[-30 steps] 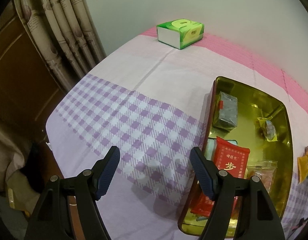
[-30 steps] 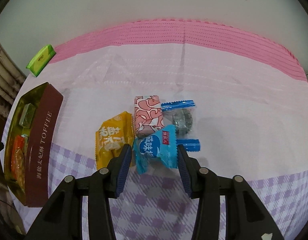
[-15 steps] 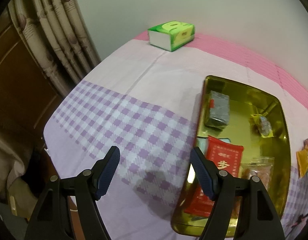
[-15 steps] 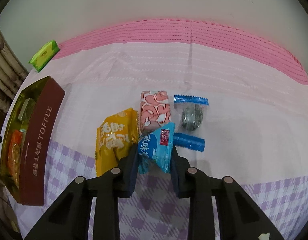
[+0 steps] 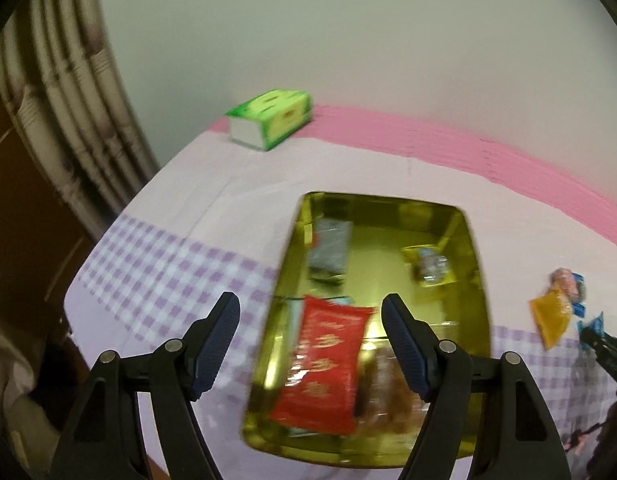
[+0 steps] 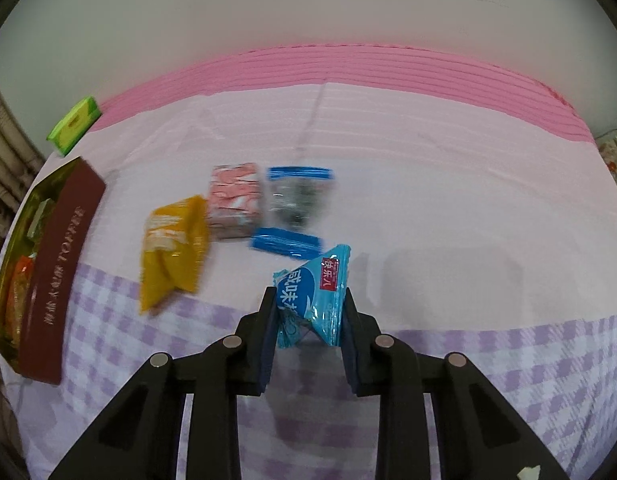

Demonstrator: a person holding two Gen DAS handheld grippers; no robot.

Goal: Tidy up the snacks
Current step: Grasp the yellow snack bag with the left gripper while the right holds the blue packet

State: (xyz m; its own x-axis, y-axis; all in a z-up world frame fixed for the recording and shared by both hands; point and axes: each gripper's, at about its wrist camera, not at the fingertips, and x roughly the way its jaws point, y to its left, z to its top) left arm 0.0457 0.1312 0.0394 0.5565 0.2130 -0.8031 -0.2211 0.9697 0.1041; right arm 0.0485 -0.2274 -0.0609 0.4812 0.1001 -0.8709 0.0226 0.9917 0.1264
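Right gripper (image 6: 308, 316): clamped on blue snack packet (image 6: 314, 294) | left gripper (image 5: 310, 340): jaws apart, empty, over gold tin (image 5: 474, 240) | yellow packet (image 6: 174, 248): left of the blue one

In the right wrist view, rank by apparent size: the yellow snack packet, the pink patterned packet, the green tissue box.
1. Yellow snack packet, clearly largest.
2. Pink patterned packet.
3. Green tissue box, smallest as seen; it sits far back at the fisheye edge, so its true size is unsure.
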